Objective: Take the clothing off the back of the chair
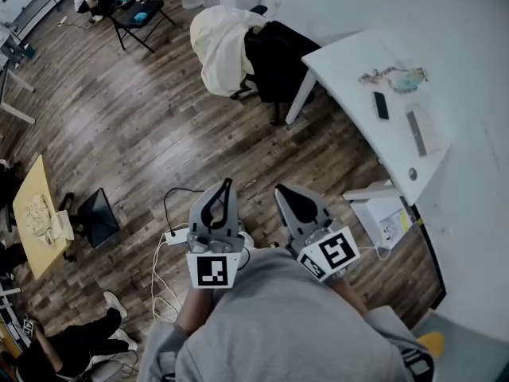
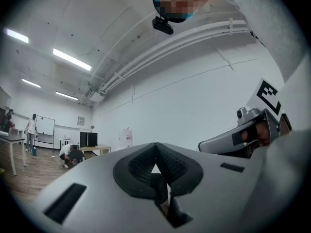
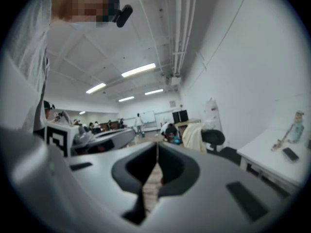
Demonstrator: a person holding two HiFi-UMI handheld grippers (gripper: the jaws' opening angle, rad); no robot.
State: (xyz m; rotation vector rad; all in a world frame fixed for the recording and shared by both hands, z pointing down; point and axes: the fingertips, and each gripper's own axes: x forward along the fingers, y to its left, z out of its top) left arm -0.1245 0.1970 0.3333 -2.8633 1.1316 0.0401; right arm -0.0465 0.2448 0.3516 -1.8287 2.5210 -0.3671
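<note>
A cream garment [image 1: 216, 44] hangs over the back of a black office chair [image 1: 278, 58] at the far end of the wooden floor in the head view. The right gripper view shows the same garment [image 3: 194, 136] and chair [image 3: 215, 140] small and far ahead. Both grippers are held close to the person's body, well short of the chair. My left gripper [image 1: 226, 186] [image 2: 155, 147] is shut with nothing in it. Beside it, my right gripper [image 1: 284, 192] [image 3: 157, 147] has its jaws together at the tips and also holds nothing.
A white desk [image 1: 374, 134] runs along the right, with a phone [image 1: 381, 105] and small items on it and a white case [image 1: 386, 220] below. Cables [image 1: 169, 241] and a black box [image 1: 99, 216] lie at the left. A folding chair [image 1: 140, 16] stands far left.
</note>
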